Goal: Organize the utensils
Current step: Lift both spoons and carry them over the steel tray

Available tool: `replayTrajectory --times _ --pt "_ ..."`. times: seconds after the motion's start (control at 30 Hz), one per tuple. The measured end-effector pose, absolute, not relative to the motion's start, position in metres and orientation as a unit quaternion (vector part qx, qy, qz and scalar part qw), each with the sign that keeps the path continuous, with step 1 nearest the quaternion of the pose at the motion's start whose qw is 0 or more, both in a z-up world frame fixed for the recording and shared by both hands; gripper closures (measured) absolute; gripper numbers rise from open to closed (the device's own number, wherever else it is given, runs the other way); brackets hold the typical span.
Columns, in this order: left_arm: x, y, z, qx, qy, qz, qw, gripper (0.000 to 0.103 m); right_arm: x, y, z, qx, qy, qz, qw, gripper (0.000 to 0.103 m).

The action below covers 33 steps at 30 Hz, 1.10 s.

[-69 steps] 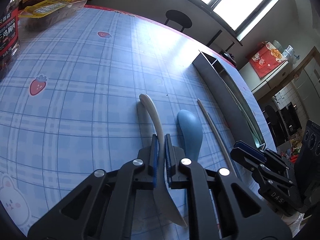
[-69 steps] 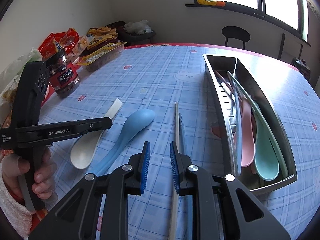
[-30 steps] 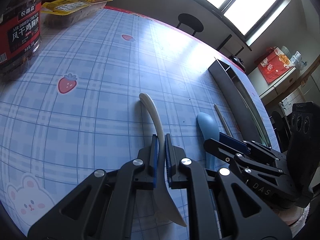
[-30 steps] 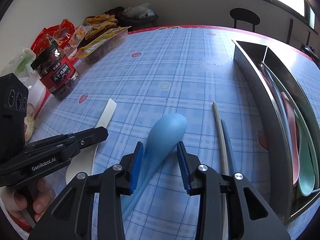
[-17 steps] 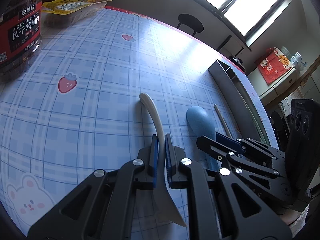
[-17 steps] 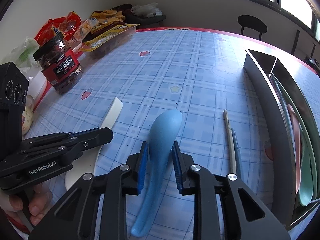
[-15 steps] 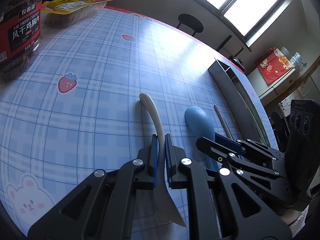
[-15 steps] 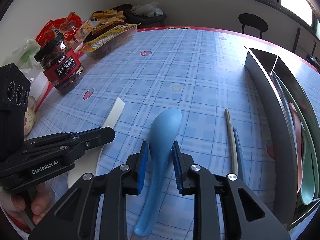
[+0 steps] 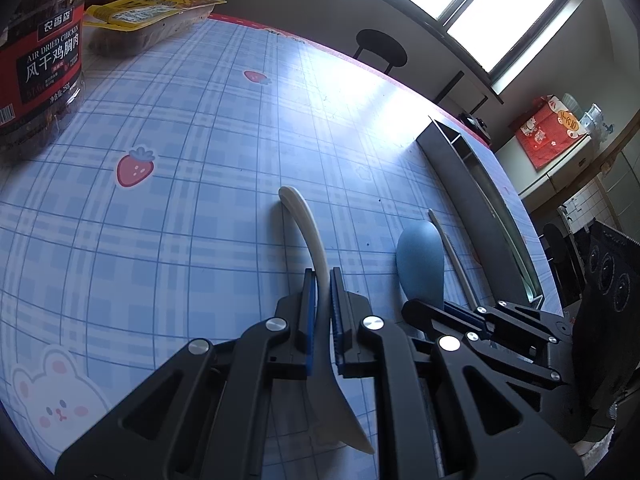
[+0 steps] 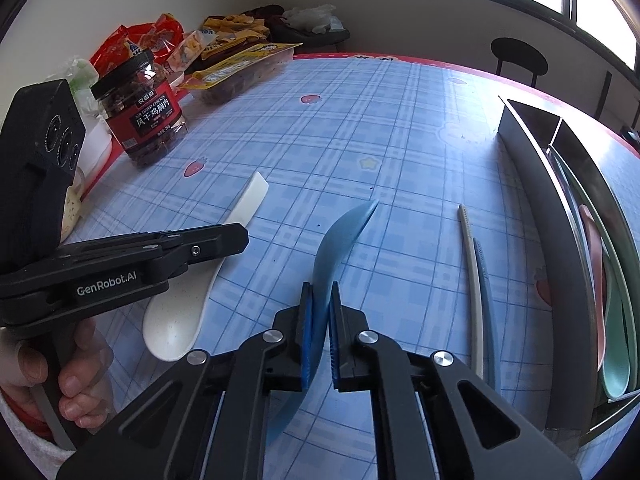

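On a blue checked tabletop (image 10: 400, 128), the left gripper (image 9: 323, 280) is clamping the handle of a white spoon (image 9: 304, 216), jaws nearly together on it. Just to its right, the right gripper (image 10: 320, 296) is pinching a blue spoon (image 10: 344, 232) turned on edge, jaws likewise shut down onto the handle. 2 chopsticks (image 10: 476, 280) are lying between the blue spoon and a metal tray (image 10: 560, 248) holding pink and green spoons at far right.
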State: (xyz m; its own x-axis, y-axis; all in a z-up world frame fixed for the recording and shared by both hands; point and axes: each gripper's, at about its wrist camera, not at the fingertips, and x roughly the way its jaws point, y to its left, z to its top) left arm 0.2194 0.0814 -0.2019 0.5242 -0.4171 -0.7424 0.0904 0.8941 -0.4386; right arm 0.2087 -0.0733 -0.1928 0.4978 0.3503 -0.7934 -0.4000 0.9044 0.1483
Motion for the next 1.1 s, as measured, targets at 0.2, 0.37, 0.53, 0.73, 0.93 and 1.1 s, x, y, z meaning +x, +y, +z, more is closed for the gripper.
replayTrajectory --times 0.2,0.37,0.53,0.73,0.93,1.1 --pt "0.219 0.076 -0.200 -0.158 0.460 -0.141 0.863 0.092 0.203 -0.081 -0.193 -0.009 0.443 0.224 0.868 0.095" --pt "0.221 0.074 -0.200 -0.156 0.459 -0.148 0.862 0.092 0.192 -0.097 -0.182 0.022 0.419 0.233 0.877 0.095" --pt "0.220 0.071 -0.199 -0.154 0.455 -0.150 0.864 0.092 0.177 -0.118 -0.168 0.035 0.398 0.240 0.885 0.095" --pt "0.216 0.074 -0.192 -0.180 0.441 -0.141 0.868 0.092 0.166 -0.168 -0.151 0.055 0.363 0.238 0.899 0.095" --pt "0.204 0.051 -0.161 -0.171 0.422 -0.134 0.880 0.092 0.180 -0.230 -0.134 0.038 0.317 0.210 0.924 0.096" --pt "0.201 0.011 -0.133 -0.167 0.402 -0.152 0.888 0.092 0.207 -0.257 -0.125 0.015 0.291 0.192 0.937 0.096"
